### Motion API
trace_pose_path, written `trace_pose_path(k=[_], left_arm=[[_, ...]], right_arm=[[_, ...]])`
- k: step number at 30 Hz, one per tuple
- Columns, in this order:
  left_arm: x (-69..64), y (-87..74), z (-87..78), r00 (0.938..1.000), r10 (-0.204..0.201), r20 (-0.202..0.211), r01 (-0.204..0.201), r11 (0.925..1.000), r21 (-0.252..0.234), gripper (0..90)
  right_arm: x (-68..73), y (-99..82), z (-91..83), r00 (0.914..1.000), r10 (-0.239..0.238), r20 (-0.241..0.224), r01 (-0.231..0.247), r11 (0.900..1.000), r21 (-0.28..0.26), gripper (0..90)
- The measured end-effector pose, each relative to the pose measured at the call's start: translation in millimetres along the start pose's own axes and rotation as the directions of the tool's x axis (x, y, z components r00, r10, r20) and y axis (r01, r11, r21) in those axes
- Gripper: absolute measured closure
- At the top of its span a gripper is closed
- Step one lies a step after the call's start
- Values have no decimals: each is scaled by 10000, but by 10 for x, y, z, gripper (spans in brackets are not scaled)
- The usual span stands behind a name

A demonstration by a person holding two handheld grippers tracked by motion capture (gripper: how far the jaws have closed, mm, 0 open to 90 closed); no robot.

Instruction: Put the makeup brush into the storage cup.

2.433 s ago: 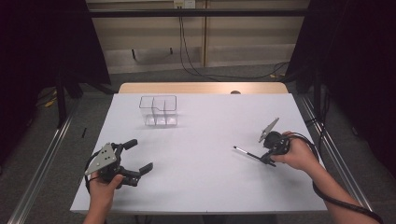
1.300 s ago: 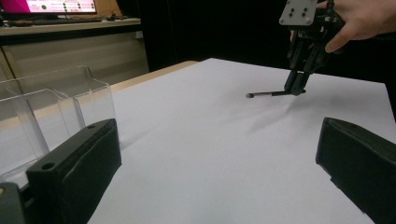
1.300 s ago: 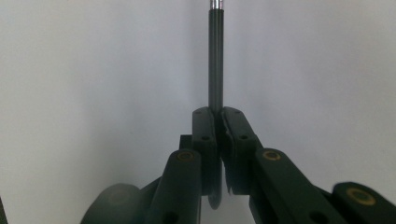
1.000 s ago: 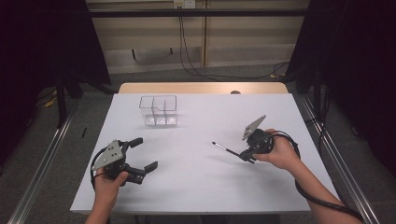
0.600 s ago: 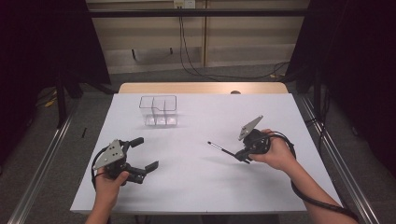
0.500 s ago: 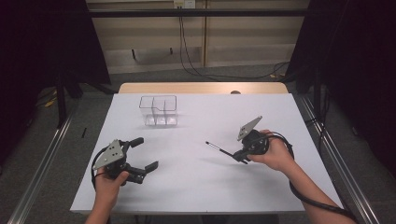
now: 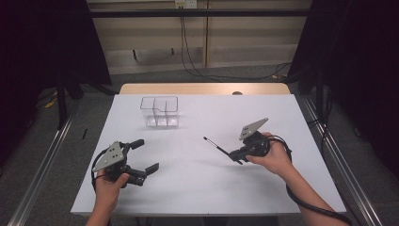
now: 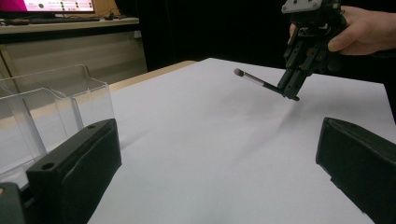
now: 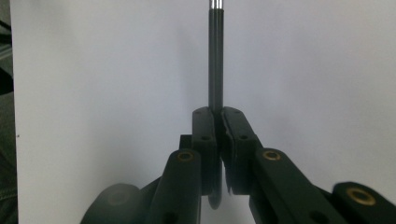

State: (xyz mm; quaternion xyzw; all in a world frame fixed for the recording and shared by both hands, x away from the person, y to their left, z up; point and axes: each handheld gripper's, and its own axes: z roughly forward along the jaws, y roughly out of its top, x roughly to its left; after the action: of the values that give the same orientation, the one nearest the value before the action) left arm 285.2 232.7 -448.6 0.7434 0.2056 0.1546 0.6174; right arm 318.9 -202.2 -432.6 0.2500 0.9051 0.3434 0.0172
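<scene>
A thin black brush (image 7: pixel 214 145) with a silver collar and a small tip juts out up-left from my right gripper (image 7: pixel 234 157), which is shut on its handle just above the white table (image 7: pixel 207 188), right of centre. In the right gripper view, the handle (image 9: pixel 215 56) runs straight up from the closed jaws of the right gripper (image 9: pixel 218 112). My left gripper (image 7: pixel 146 155) rests at the front left, open, with nothing between its jaws. In the left gripper view, the brush (image 8: pixel 252 78) and the right gripper (image 8: pixel 292 86) hang beyond the open left gripper (image 8: pixel 215 186).
A clear plastic organiser (image 7: pixel 160 112) with divided compartments stands at the back left of the table, close by in the left gripper view (image 8: pixel 46 107). A cable trails from the right hand off the front right edge. Dark curtains flank the table.
The right gripper has carried the brush leftward from the right side toward the table's middle, slowing to near rest. The left gripper has barely shifted and stays open.
</scene>
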Motion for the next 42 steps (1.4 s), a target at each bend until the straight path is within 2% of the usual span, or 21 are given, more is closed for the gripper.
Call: trace_pose_path(k=[6, 9, 15, 19, 28, 30, 36, 42], left_arm=[[1, -10, -18, 10000, -21, -73, 21, 10000, 3, 0], [5, -11, -28, 10000, 3, -90, -3, 10000, 9, 0], [6, -21, -39, 9999, -50, -139, 50, 10000, 17, 0], [5, -24, -44, 9999, -74, -150, 74, 10000, 11, 0], [7, -30, -37, 9998, -181, -101, 181, 9998, -20, 0], [8, -29, -36, 9999, -127, -80, 127, 9999, 13, 0], [8, -30, -35, 9999, -115, -81, 115, 9999, -4, 0], [15, -31, -35, 9999, -86, -97, 86, 10000, 11, 0]], right_arm=[[-5, -50, 5, 9998, 188, -4, -187, 9955, -931, 842], [-5, -70, 9, 9994, 344, -58, -349, 9890, -1437, 842], [-3, -104, 30, 9988, 465, -131, -481, 9791, -1977, 843], [-7, -129, 25, 9984, 560, -100, -568, 9682, -2436, 842], [20, -180, 12, 9979, 645, -36, -618, 9358, -3470, 842], [25, -185, 3, 9980, 635, -21, -597, 9254, -3742, 842], [30, -199, -31, 9975, 673, 222, -496, 8862, -4606, 842], [38, -216, -30, 9971, 729, 230, -511, 8601, -5075, 842]])
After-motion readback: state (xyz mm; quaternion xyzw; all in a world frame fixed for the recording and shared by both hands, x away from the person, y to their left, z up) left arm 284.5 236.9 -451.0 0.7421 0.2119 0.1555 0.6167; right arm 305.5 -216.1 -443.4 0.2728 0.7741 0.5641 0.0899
